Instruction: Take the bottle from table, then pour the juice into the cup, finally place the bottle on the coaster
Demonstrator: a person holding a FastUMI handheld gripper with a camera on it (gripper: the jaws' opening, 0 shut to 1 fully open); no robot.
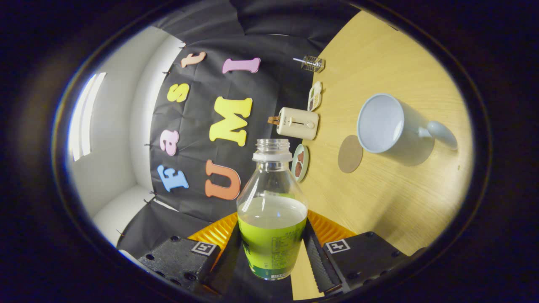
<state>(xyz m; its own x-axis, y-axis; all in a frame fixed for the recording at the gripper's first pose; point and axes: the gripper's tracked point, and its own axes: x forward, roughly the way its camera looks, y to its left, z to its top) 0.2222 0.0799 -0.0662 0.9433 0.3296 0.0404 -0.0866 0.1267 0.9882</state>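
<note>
My hand-held gripper (273, 252) pinches the bottle (272, 210) low on its label, both fingers pressed to its sides. The view is rolled, so I judge the pour is starting. I should bring the open neck over the cup (391, 126) and tip slowly. The bottle is clear, uncapped, half full; the coaster (350, 154) lies just beside the cup on the worktop (379, 202).

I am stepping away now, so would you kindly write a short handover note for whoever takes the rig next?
Gripper: shut on the bottle, one finger on each side of its label; the view is rolled, so the bottle is held tilted.
Bottle: cap off, about half full of juice.
Cup: on the table beyond the fingers, looks empty.
Coaster: bare, beside the cup.
Done: bottle taken.
Left: pour into the cup, then set the bottle on the coaster.
</note>
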